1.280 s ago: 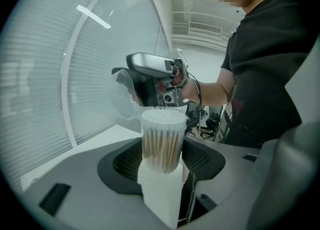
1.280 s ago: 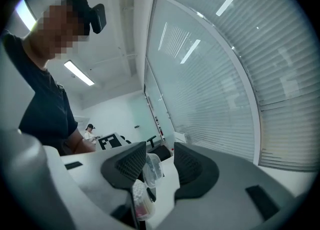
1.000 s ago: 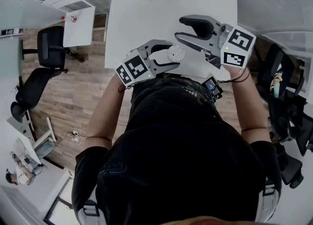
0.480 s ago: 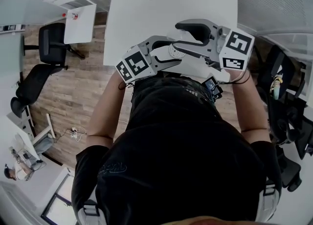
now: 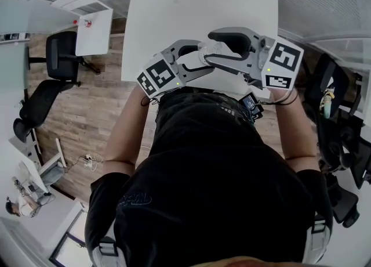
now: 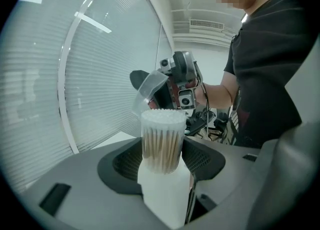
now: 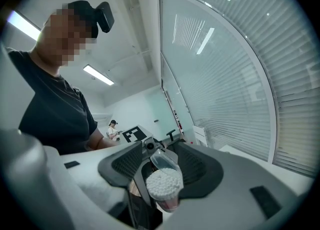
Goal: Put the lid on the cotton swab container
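My left gripper is shut on the clear cotton swab container, which stands upright and full of swabs. The clear lid is tilted up at the container's far rim. In the right gripper view the swab heads and the tilted lid lie between the jaws of my right gripper. Those jaws stand wide apart, and neither pad touches the lid. In the head view my right gripper reaches left over my left gripper above the white table. The container is hidden there.
Both grippers are near the table's front edge, close to the person's body. Left of the table are a wooden floor, black office chairs and a small white side table. Window blinds run behind the table. A person stands far off.
My right gripper has moved left from beside the left gripper until its jaws surround the container's top. The container's round top, visible earlier in the head view, is now covered.
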Tool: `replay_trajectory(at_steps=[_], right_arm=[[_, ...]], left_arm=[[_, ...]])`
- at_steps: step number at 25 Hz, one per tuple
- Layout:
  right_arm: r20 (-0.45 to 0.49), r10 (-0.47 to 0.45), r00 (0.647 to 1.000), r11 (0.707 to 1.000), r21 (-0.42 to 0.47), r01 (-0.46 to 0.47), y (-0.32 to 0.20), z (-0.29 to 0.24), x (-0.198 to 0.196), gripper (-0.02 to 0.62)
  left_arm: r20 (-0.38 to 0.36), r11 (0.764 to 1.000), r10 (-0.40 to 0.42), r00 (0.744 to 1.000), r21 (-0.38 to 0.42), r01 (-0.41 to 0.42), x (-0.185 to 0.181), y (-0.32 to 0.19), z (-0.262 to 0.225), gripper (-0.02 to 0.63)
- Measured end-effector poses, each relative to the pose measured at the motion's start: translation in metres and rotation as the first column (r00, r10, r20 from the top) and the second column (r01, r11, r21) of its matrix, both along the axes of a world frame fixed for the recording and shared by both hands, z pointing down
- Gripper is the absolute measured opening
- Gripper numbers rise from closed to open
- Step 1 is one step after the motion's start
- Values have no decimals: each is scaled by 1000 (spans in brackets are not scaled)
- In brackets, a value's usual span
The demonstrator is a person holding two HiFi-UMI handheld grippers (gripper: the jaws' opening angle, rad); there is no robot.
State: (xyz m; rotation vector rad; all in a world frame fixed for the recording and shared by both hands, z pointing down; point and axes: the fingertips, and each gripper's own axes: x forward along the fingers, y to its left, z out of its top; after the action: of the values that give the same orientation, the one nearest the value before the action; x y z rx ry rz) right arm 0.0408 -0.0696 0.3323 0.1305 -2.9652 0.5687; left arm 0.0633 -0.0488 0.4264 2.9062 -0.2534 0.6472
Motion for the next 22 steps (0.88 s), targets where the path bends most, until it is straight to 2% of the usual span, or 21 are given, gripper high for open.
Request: replay_trajectory(at_steps=[15,19,22], right_arm=[[2,33,999,999,-32,-33,-1,2,0,213],[3,57,998,998,-38,-57,-2,2,0,186],[17,84,996,995,-52,-83,-6,3,0,137]], left_arm=[[5,997,-61,998,42,61,-4,-19,-12,259],[3,996,-66,998,52,66,-2,-20,-15,259],[2,996,-72,997,57,72,-2,-19,-16,259]])
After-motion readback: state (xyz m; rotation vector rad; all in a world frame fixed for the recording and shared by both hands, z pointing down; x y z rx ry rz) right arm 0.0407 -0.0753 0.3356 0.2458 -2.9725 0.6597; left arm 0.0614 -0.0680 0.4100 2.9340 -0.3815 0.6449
